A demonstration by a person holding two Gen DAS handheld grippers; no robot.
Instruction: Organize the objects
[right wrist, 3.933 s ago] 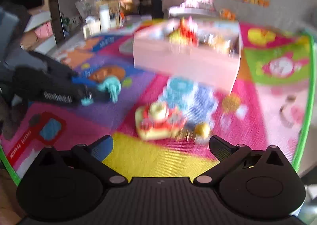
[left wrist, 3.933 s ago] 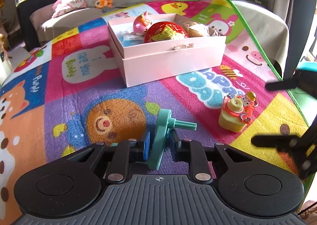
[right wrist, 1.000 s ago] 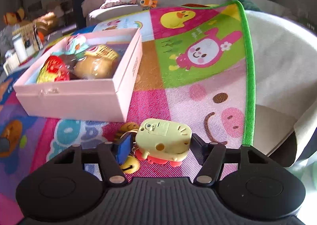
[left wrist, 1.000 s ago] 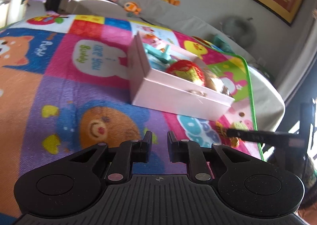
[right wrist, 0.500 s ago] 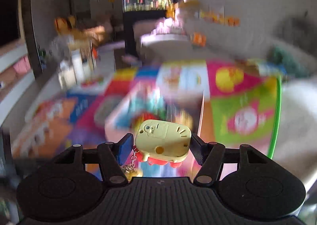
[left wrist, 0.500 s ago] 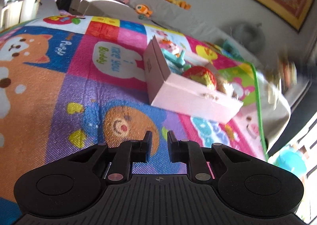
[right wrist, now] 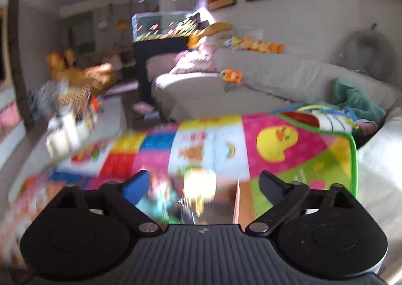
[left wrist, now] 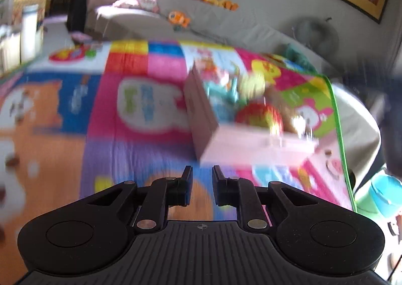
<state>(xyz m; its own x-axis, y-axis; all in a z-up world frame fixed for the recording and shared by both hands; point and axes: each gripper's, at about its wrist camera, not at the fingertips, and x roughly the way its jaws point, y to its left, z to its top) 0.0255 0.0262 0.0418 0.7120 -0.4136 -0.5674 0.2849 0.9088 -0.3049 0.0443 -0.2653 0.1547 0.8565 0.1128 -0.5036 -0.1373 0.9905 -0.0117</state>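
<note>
My right gripper [right wrist: 203, 182] hangs above the pink box [right wrist: 237, 203], its jaws opening wide. A blurred yellow toy camera [right wrist: 199, 184] shows below and between them, touching neither finger, over the box's contents. In the left wrist view the pink box [left wrist: 251, 149] stands on the colourful play mat [left wrist: 125, 109], holding a red-and-gold ball [left wrist: 258, 115], teal toys [left wrist: 223, 94] and a yellow blur [left wrist: 252, 84]. My left gripper [left wrist: 202, 179] is shut and empty, low over the mat in front of the box.
A grey sofa [right wrist: 251, 89] with soft toys runs behind the mat. An aquarium on a dark stand [right wrist: 160, 33] and cluttered shelves [right wrist: 70, 109] lie to the left. The mat's green edge [left wrist: 339, 134] drops off on the right, beside a blue-green tub [left wrist: 384, 194].
The right gripper rose with the yellow toy camera gripped, came over the pink box, and now stands wide open with the toy free below. The left gripper stayed shut and lifted slightly.
</note>
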